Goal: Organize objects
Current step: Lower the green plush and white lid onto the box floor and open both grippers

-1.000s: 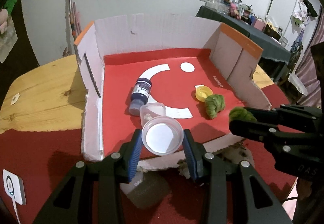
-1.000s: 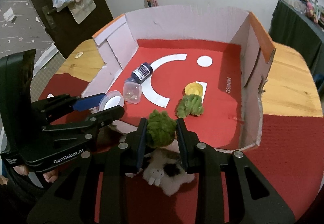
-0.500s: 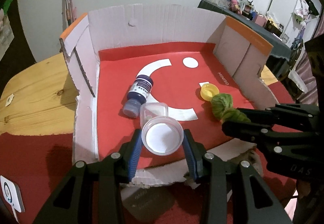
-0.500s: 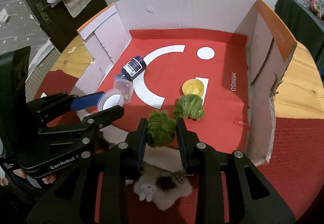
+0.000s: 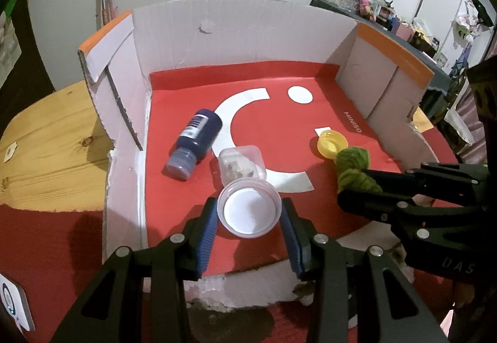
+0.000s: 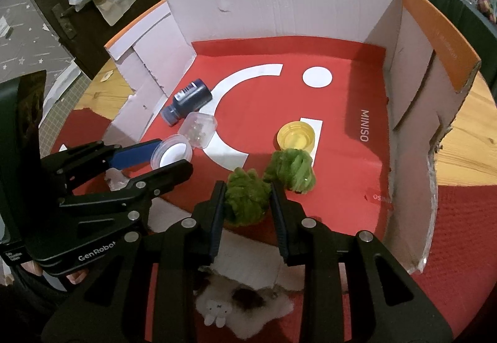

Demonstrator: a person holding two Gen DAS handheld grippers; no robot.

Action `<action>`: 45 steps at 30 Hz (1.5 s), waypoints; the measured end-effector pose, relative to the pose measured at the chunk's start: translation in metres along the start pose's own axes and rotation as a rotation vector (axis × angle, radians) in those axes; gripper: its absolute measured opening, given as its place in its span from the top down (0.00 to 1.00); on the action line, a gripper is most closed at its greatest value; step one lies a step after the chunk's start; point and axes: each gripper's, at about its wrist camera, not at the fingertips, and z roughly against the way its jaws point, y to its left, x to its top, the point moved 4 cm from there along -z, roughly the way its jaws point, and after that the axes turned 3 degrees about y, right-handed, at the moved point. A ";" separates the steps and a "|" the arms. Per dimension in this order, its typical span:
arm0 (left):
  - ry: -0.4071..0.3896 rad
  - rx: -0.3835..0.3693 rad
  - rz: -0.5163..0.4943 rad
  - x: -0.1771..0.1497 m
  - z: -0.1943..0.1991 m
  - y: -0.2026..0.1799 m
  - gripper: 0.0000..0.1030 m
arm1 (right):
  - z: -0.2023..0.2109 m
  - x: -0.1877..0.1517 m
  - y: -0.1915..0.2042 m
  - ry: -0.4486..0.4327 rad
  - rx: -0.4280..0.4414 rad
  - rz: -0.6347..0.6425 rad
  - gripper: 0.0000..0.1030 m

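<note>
My left gripper [image 5: 248, 215] is shut on a small clear round lid with a white centre [image 5: 249, 209], held just above the front of the red-floored cardboard box [image 5: 217, 38]. My right gripper [image 6: 247, 200] is shut on a green fuzzy ball [image 6: 245, 198] over the box's front edge. A second green fuzzy ball [image 6: 292, 167] lies on the box floor next to a yellow cap [image 6: 296, 135]. A dark blue bottle [image 5: 195, 142] lies on its side at the left, with a clear plastic cup [image 5: 240, 163] tipped beside it.
The box's front wall is torn low [image 5: 248, 287]; its other walls [image 6: 413, 69] stand tall. A white fluffy toy [image 6: 236, 309] lies on the red cloth before the box. The wooden tabletop [image 5: 46, 150] shows on both sides. A white device [image 5: 12, 302] sits at the left.
Both grippers have moved forward and slightly down over the box's front edge, each keeping its load. The objects on the box floor have not moved.
</note>
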 end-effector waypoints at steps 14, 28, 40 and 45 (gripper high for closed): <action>-0.006 0.020 0.000 0.004 -0.007 0.002 0.59 | -0.005 0.008 -0.015 -0.045 -0.058 -0.029 0.74; -0.005 0.023 -0.004 0.006 -0.011 0.001 0.59 | -0.011 0.008 -0.017 -0.039 -0.057 -0.044 0.74; -0.007 0.025 -0.007 0.006 -0.011 0.000 0.59 | -0.013 0.008 -0.018 -0.041 -0.048 -0.043 0.73; -0.009 0.021 -0.005 0.005 -0.010 0.000 0.59 | -0.012 0.008 -0.018 -0.043 -0.048 -0.042 0.73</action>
